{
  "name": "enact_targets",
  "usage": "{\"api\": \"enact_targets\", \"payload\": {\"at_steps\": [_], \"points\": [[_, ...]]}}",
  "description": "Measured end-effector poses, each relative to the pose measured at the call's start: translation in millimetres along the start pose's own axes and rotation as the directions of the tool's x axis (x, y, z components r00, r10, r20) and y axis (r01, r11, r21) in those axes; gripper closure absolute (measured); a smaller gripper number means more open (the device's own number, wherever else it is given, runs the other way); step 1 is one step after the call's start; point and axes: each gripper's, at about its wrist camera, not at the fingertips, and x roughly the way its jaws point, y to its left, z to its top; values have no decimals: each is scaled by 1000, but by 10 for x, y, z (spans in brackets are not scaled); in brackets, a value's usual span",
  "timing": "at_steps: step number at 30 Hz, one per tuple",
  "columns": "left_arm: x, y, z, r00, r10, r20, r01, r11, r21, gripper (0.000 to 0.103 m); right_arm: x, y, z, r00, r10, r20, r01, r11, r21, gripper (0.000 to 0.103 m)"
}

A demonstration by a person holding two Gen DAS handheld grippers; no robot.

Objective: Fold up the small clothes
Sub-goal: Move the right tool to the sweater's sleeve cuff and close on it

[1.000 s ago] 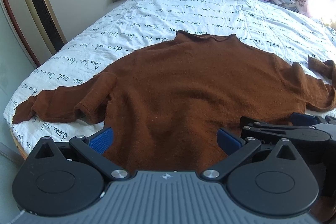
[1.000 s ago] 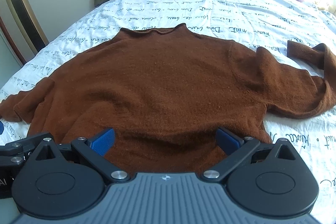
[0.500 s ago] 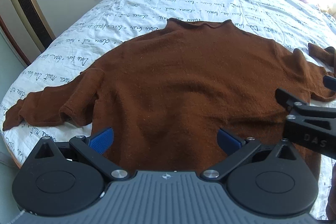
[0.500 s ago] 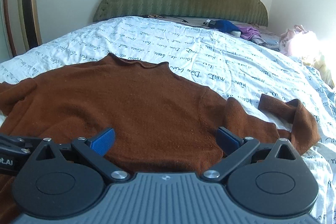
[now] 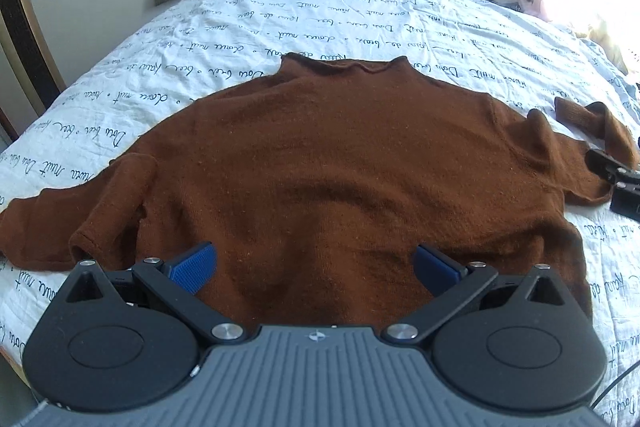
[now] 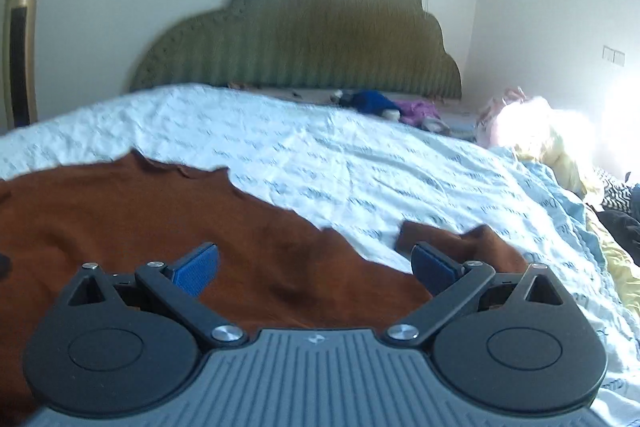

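A brown knit sweater (image 5: 344, 163) lies spread flat on the bed, neck toward the headboard, both sleeves out to the sides. My left gripper (image 5: 314, 263) hovers open over the sweater's lower hem, nothing between its blue pads. In the right wrist view the sweater (image 6: 120, 219) fills the lower left, and its right sleeve (image 6: 460, 239) is folded back on itself. My right gripper (image 6: 314, 263) stands open low over that right shoulder and sleeve, holding nothing. Part of the right gripper (image 5: 616, 183) shows at the right edge of the left wrist view, beside the sleeve.
The bed has a white quilt (image 5: 320, 15) printed with script and a green padded headboard (image 6: 296, 39). Blue and purple clothes (image 6: 384, 107) lie near the headboard. A pale heap of fabric (image 6: 536, 131) sits at the right. A gold tower fan (image 6: 20, 39) stands left.
The right gripper has swung right and tilted up, from over the hem toward the right sleeve. The left gripper has shifted right and back to centre over the hem. Both stayed open.
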Motion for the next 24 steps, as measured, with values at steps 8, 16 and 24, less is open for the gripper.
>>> {"api": "enact_targets", "payload": {"at_steps": [8,16,24], "points": [[243,-42,21,993,-88,-83,85,996,-38,0,721,-730,188,994,-57,-94,49,996,-80,0],[502,-15,-44,980,-97,-174,86,994,-70,0,1555,-960,507,935,143,-325,-274,874,-402,16],[466,-3,-46,982,-78,-170,69,996,-61,0,2237,-1233,536,779,271,-565,-492,822,-285,50]]}}
